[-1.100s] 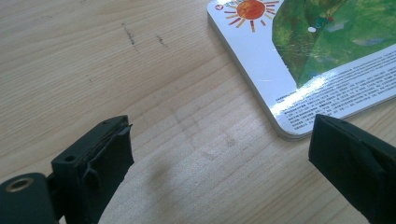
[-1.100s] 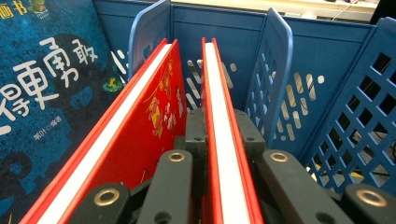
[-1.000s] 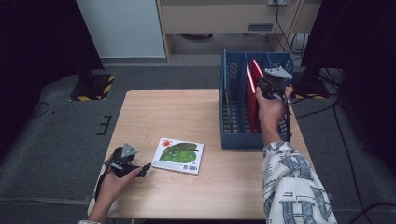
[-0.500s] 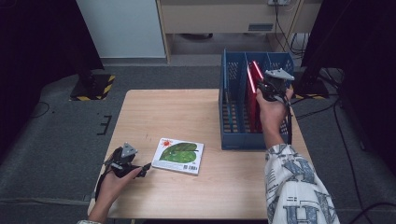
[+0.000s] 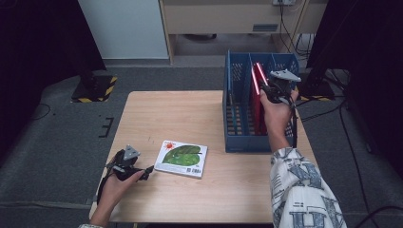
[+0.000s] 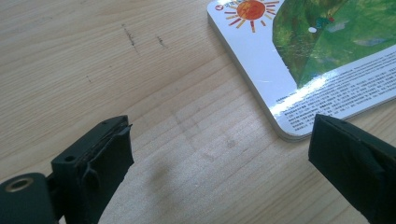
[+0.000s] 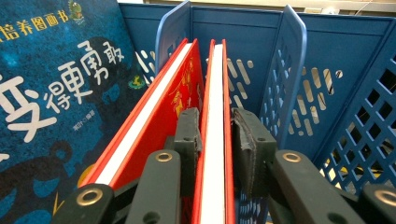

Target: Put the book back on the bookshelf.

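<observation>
The right claw [image 7: 217, 133] straddles the upright red book [image 7: 214, 121] in the blue rack [image 7: 289, 60], its jaws just easing apart, a sliver clear. The left claw [image 6: 219, 163] gapes wide, with the picture book [image 6: 317, 51] at its one o'clock on the desk [image 6: 116, 70].

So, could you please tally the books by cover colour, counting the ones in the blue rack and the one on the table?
Red books, upright in the blue rack: 2
Dark blue book, beside them in the rack: 1
Green-and-white book, flat on the table: 1
Total: 4 books
</observation>
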{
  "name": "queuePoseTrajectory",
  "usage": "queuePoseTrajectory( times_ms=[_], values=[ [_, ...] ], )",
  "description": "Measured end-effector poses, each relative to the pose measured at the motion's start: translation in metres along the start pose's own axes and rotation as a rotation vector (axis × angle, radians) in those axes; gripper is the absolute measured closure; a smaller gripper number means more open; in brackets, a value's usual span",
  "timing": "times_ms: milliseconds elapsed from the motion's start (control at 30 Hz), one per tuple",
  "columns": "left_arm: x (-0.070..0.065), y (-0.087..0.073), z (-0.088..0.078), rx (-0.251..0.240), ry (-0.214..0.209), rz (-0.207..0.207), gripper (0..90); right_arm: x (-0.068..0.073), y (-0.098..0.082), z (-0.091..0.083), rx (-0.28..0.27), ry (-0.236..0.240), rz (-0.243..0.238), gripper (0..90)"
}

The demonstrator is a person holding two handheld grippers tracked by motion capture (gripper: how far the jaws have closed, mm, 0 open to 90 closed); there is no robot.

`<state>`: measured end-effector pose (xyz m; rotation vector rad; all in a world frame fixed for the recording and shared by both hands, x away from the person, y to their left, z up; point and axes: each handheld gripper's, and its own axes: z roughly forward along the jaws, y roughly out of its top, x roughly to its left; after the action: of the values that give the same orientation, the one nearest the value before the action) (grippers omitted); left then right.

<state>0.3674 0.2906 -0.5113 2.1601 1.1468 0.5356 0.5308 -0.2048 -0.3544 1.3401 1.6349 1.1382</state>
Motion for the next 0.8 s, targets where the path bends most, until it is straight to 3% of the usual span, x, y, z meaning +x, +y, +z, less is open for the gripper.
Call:
queuePoseTrajectory(
  times_ms=[800],
  values=[
    [0.000,0.001,0.000,-0.002,0.003,-0.001,5.3,0.003,0.008,-0.017,-0.028,0.051,0.017,62.8]
  ],
)
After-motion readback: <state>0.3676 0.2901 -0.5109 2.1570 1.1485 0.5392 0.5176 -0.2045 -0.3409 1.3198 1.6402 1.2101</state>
